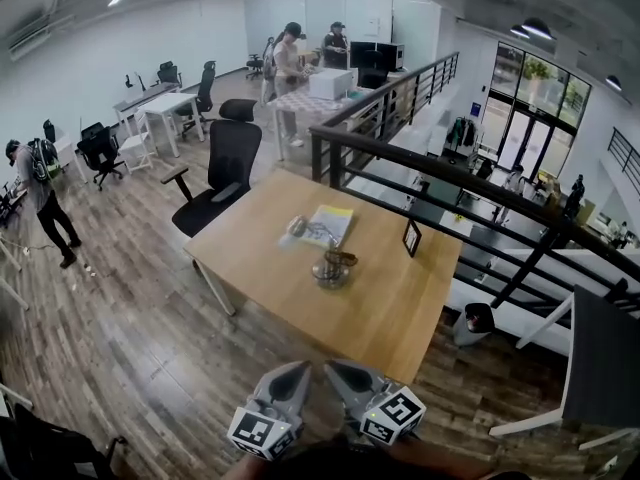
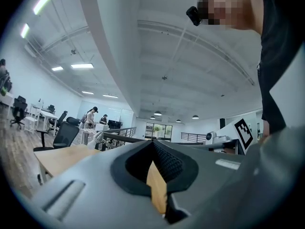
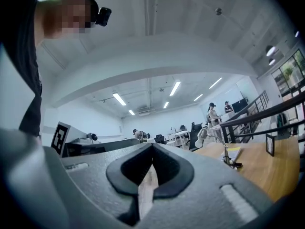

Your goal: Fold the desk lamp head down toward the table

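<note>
Near the bench [image 1: 400, 313] edge, left gripper [image 1: 298, 373] and right gripper [image 1: 336, 370] are hovering closed and empty, their bodies partly cut off. Desk lamp [image 1: 331, 267] is showing small and blurred

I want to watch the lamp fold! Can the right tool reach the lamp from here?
Probably not yet. The right tool hangs short of the table, and the lamp stands mid-table, well beyond it. Nothing blocks the way.
</note>
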The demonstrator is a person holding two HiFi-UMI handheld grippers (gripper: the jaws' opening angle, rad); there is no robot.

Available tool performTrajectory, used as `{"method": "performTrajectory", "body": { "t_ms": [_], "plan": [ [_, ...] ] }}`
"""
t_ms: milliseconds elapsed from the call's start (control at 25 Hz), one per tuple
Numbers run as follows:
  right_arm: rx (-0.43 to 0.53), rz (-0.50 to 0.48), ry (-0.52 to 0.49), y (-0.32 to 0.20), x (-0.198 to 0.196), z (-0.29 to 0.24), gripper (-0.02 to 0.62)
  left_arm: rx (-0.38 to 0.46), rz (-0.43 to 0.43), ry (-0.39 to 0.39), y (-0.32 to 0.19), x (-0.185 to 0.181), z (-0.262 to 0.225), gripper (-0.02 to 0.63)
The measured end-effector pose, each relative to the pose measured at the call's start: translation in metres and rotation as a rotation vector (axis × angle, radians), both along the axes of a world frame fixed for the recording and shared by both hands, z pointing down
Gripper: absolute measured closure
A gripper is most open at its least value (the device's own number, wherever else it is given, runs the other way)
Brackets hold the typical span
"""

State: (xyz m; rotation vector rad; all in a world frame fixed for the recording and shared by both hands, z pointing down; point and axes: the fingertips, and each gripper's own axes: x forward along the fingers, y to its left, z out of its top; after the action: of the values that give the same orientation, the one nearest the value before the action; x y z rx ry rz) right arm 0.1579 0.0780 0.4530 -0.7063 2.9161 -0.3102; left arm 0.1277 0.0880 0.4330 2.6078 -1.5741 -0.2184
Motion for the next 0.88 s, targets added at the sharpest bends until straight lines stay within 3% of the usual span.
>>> {"method": "performTrajectory", "body": {
  "t_ms": [280, 480, 880],
  "plan": [
    [-0.026, -0.031, 0.007, -0.027, -0.002, 0.01, 0.594, -0.003, -0.007, 0.003, -0.027, 0.002, 0.015, 0.604],
    [-0.035, -0.027, 0.021, -0.049, -0.014, 0.013, 0.594, -0.012, -0.015, 0.029, -0.052, -0.015, 0.011, 0.604],
    [-0.05, 0.067, 0.025, -0.111, -0.039, 0.013, 0.594, -0.003, 0.071, 0.038, -0.117, -0.044, 0.007, 0.604]
  ]
}}
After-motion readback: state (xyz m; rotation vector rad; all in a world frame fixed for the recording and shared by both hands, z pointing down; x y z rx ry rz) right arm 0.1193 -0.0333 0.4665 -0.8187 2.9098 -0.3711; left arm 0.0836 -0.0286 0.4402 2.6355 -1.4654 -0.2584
